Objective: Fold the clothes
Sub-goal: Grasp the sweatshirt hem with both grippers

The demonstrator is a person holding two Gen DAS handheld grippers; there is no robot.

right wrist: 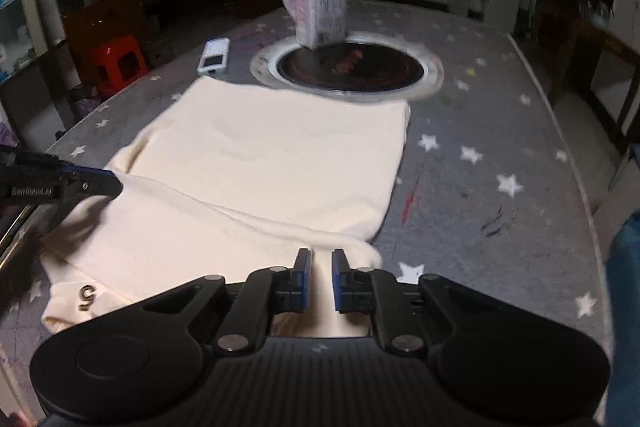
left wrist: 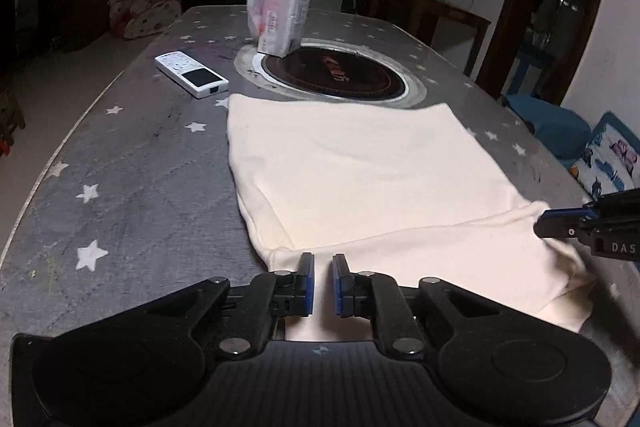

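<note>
A cream garment lies partly folded on the grey star-patterned table, its near edge doubled over into a thick fold. My left gripper is shut on the fold's near-left corner, with cloth pinched between its blue pads. The right gripper comes in from the right edge of this view, at the fold's other end. In the right wrist view the garment shows a small "5" mark near its left corner. My right gripper is shut on the fold's near-right corner. The left gripper grips the cloth at the far left.
A round black cooktop is set into the table behind the garment, with a white packaged box on its far rim. A white remote lies left of it. A red stool and blue seat stand off the table.
</note>
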